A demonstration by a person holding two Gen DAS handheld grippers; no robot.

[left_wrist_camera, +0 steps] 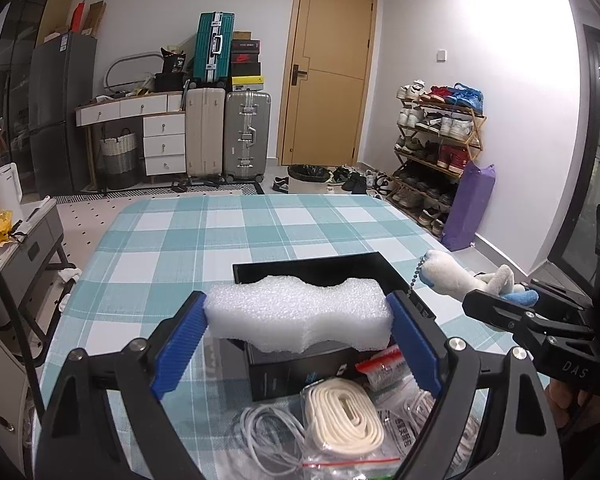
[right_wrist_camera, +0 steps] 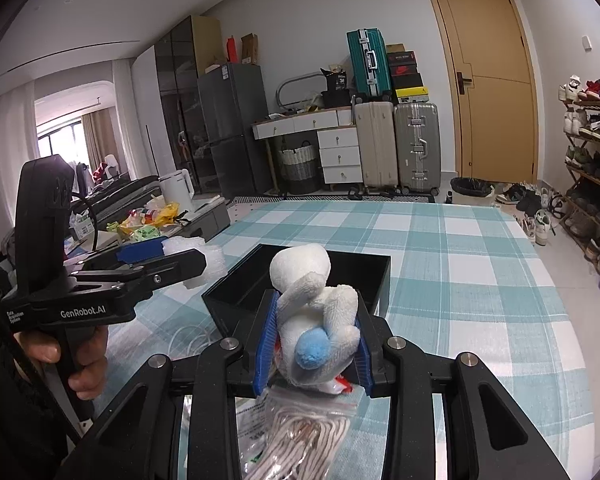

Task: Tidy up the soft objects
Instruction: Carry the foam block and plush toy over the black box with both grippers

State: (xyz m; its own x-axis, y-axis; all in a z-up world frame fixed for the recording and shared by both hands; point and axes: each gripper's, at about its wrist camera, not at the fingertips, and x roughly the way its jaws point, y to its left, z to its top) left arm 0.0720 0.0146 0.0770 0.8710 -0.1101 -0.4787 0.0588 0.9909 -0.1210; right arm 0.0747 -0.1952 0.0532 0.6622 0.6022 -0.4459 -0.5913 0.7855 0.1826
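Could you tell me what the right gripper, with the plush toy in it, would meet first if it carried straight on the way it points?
Most likely the black box: it sits open just ahead of the right gripper and the plush toy, though depth is hard to judge.

I see a teal-checked worktop [left_wrist_camera: 220,236] carrying a black box [left_wrist_camera: 312,272] mid-surface, with bagged cords [left_wrist_camera: 340,428] and loose white cable [left_wrist_camera: 268,436] lying nearer me.

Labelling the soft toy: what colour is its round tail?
Light blue, on a white plush toy; the tail shows best in the right wrist view.
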